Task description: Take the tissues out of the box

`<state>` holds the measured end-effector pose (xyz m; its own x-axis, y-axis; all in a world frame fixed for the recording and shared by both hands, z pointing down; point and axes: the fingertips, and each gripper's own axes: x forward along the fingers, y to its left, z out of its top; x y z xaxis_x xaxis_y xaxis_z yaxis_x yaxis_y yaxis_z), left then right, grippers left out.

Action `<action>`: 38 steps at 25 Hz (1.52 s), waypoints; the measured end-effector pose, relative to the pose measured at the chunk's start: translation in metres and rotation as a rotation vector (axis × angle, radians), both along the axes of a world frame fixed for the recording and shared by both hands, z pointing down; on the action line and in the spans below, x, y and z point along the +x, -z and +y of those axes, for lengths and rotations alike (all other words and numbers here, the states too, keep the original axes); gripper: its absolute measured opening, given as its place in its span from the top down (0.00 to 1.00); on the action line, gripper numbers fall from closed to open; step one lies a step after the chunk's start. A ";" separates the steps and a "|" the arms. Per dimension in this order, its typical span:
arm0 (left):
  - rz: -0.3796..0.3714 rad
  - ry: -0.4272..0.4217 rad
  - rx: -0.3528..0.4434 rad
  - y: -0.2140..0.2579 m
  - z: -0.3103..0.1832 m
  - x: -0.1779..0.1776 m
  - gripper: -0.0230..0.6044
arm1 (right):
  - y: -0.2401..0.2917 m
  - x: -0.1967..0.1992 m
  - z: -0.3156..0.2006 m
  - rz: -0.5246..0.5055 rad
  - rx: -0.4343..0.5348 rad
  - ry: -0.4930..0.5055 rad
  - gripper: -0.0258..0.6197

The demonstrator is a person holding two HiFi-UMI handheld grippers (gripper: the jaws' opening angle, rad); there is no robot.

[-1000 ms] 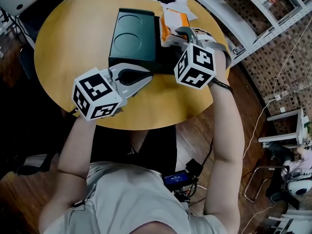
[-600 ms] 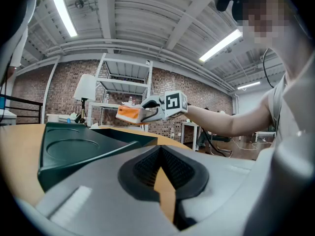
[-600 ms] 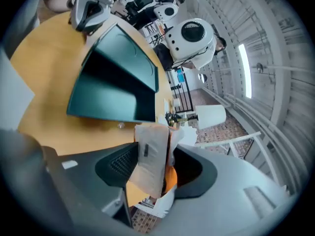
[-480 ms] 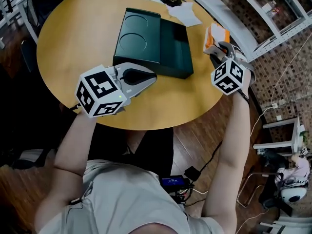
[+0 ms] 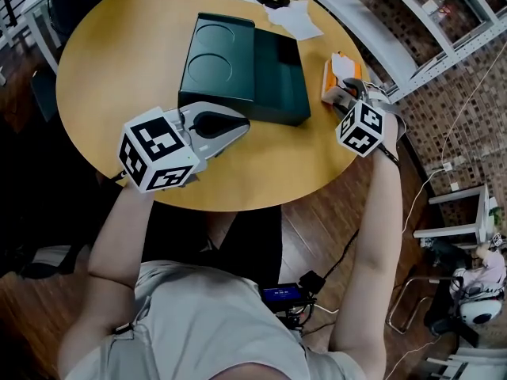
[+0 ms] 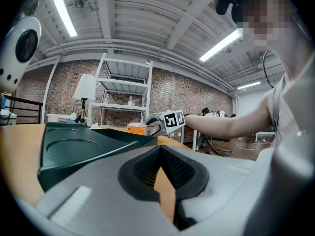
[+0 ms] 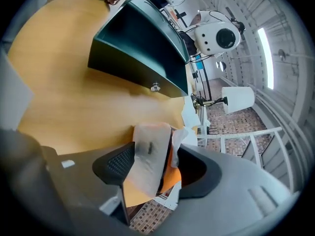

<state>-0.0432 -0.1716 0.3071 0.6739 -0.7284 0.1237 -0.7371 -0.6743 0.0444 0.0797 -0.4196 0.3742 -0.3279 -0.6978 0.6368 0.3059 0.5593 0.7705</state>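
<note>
**Surface.** Round wooden table (image 5: 119, 54), yellow-brown top, on a wood floor (image 5: 317, 228). White metal shelving (image 5: 380, 6) and a brick wall (image 5: 444, 93) lie beyond the table at 2 o'clock.

**Item 1.** Dark green box (image 5: 238, 66), rectangular, just toward 12 o'clock from the table's centre. The half with two round recesses is on its 9 o'clock side.

**Item 2.** Tissue packet (image 5: 334, 76), orange and white, at the table's 3 o'clock edge. It is out of the box and apart from it, to its right. In the right gripper view it stands on edge between the jaws, with a loose white flap at its top.

**Item 3.** Right gripper (image 5: 346, 95), at 3 to 4 o'clock, its marker cube hanging past the table rim. The jaws are opening. One pad lies along the packet's white face. The other pad stands clear of the orange side, so the hold is released.

**Item 4.** Left gripper (image 5: 238, 127), at 7 o'clock, its tips just beside the box's near long side. The jaws are brought together and hold nothing; only a sliver of tabletop shows below the pads.

**Item 5.** White paper sheets (image 5: 297, 18), loose, at 1 o'clock near the far rim. Small dark objects sit beside them, too small to identify.
</note>
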 end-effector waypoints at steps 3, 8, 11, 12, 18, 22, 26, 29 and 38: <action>0.000 -0.001 0.002 0.000 -0.002 0.000 0.96 | 0.003 0.005 -0.003 -0.008 0.024 -0.003 0.48; 0.001 -0.002 0.002 0.000 -0.002 -0.001 0.96 | 0.047 -0.002 0.013 -0.172 0.049 0.037 0.46; 0.001 -0.001 0.001 -0.001 -0.002 -0.001 0.96 | 0.089 -0.024 0.048 -0.429 -0.052 0.133 0.54; 0.001 -0.001 0.001 -0.001 -0.002 -0.001 0.96 | 0.102 -0.035 0.065 -0.534 -0.135 0.179 0.58; 0.002 0.000 0.002 -0.001 -0.002 0.000 0.96 | 0.128 -0.080 0.161 -0.895 -0.644 0.413 0.70; 0.002 -0.002 0.002 0.000 -0.002 0.001 0.96 | 0.116 -0.092 0.187 -0.971 -0.801 0.408 0.83; 0.000 0.000 0.004 -0.001 -0.002 0.000 0.96 | 0.102 -0.100 0.203 -1.056 -0.960 0.403 0.96; 0.000 -0.001 0.003 -0.001 -0.002 0.000 0.96 | 0.087 -0.106 0.214 -1.076 -1.058 0.433 0.96; 0.001 -0.001 0.002 0.000 -0.001 0.000 0.96 | 0.067 -0.116 0.222 -1.090 -1.193 0.457 0.96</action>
